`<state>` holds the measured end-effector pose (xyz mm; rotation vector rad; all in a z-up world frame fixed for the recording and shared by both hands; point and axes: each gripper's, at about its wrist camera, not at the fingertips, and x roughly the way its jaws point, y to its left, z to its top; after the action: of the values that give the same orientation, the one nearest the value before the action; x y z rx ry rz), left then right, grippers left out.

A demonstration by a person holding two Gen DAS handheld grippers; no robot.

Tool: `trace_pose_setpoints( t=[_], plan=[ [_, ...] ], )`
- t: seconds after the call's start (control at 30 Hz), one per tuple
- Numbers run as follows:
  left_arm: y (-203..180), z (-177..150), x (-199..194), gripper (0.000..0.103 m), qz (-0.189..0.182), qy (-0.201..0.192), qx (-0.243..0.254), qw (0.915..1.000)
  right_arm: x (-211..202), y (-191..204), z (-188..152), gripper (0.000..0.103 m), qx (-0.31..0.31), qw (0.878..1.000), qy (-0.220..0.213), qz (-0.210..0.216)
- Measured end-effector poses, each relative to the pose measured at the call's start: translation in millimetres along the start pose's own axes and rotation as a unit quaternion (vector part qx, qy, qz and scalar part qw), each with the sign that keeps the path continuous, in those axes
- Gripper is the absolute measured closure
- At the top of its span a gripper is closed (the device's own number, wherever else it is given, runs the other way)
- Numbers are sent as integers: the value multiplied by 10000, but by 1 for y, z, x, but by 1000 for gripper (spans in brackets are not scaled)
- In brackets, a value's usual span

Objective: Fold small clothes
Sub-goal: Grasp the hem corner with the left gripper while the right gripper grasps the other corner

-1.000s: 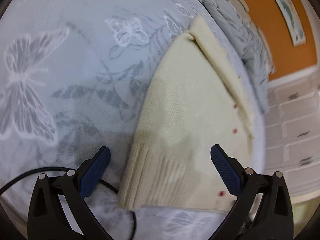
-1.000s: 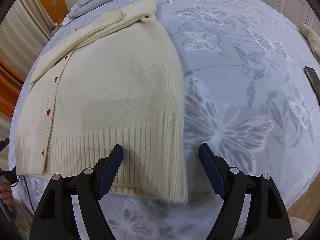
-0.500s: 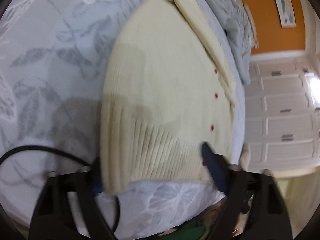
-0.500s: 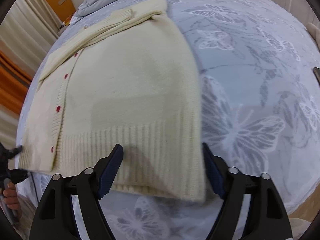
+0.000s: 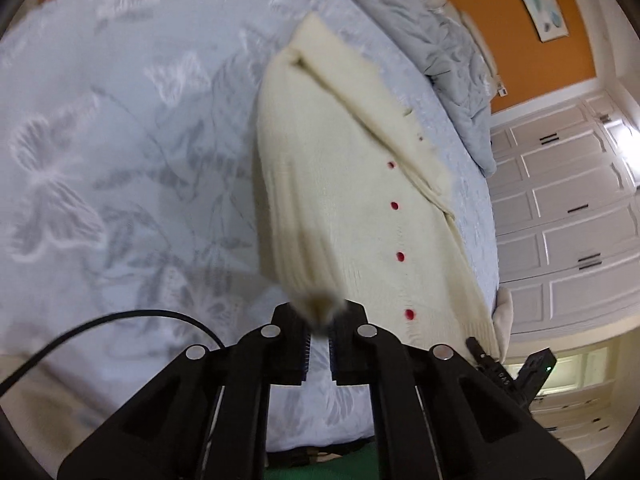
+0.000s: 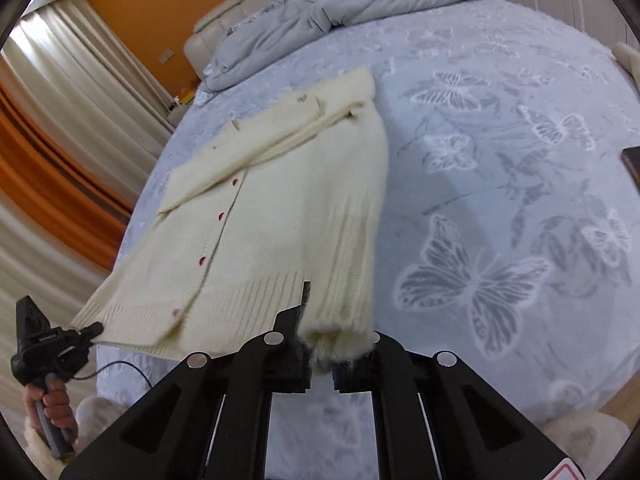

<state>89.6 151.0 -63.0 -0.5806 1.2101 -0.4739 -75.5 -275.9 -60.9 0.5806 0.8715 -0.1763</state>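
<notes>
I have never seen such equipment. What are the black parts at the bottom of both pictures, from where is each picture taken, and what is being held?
No robot is here: a person carries a two-finger gripper in each hand, each with a fisheye camera looking along its fingers. One picture comes from the left gripper, the other from the right gripper; the black parts are their fingers. A cream cardigan with red buttons lies on a bed cover printed with butterflies. Both grippers are shut on the cardigan's ribbed hem, each at a different spot. In the right view, the hand holds the left gripper's handle.
</notes>
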Motion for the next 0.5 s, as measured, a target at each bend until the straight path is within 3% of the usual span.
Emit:
trace_pose_setpoints(
  t=[0.2,0.4,0.5],
  plan=[
    [-17,-43,-39,98,116,223,509,9984,-54,6,-39,97,-369,9989,303,19],
    [-29,-127,-98,98,241,496,1118,9922,-131,1,-106,97,-732,9948,654,284],
    [-39,-158,-128,98,169,566,1170,9914,-172,6,-115,97,-710,9949,519,498]
  ],
)
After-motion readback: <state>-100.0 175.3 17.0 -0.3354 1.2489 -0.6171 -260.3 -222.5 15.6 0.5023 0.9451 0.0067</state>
